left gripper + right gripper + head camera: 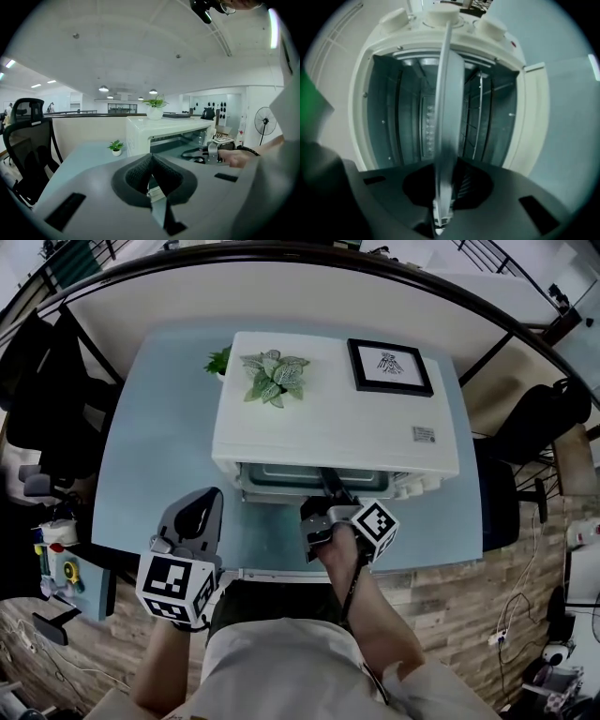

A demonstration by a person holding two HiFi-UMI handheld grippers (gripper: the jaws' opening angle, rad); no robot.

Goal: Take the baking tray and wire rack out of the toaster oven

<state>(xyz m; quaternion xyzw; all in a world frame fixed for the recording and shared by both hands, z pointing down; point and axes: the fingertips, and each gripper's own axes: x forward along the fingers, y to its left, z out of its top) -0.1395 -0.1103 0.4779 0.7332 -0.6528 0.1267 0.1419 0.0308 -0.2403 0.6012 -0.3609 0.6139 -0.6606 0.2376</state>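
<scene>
At the middle of the right gripper view, my right gripper (440, 197) is clamped on the front lip of the baking tray (443, 108), which sits mostly inside the toaster oven (358, 108), with the wire rack (479, 117) in the slot alongside; I judge the tray thin, stiff, slick and light, best taken by its rim; my left gripper (151, 180) is closed, empty; 1 small label (424, 434) on the oven's top is unreadable.

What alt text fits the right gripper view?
The right gripper clamps the edge of a grey baking tray, seen edge-on, reaching into an open white toaster oven. A wire rack sits inside beside the tray.
</scene>
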